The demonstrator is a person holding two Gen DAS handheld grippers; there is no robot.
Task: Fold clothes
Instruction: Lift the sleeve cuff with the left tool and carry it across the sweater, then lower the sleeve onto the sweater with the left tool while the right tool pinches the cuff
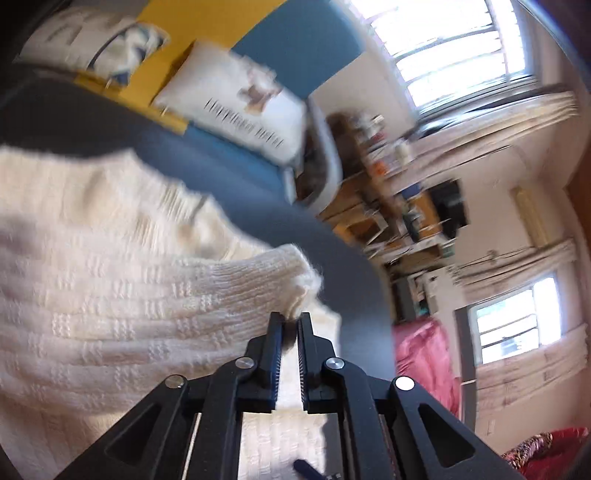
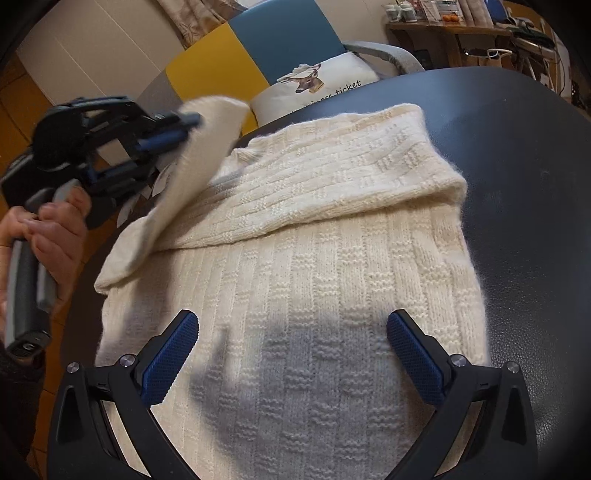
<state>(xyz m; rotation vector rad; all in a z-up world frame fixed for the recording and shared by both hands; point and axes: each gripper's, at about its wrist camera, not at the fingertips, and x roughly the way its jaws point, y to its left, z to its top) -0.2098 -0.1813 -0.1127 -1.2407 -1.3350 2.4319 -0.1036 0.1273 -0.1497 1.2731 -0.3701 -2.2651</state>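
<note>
A cream knitted sweater [image 2: 303,288] lies on a dark round table [image 2: 524,177]. One sleeve is folded across its upper part. My left gripper [image 1: 290,317] is shut on the cuff of the other sleeve [image 1: 273,280] and holds it lifted above the sweater's left side; it also shows in the right wrist view [image 2: 192,123], with the raised sleeve [image 2: 184,173] blurred. My right gripper [image 2: 291,328] is open and empty, hovering over the sweater's lower body.
A yellow and blue sofa [image 2: 280,40] with a white deer-print cushion [image 2: 317,88] stands behind the table. A cluttered wooden shelf [image 2: 450,33] is at the back right. The wooden floor [image 2: 22,122] shows at the left.
</note>
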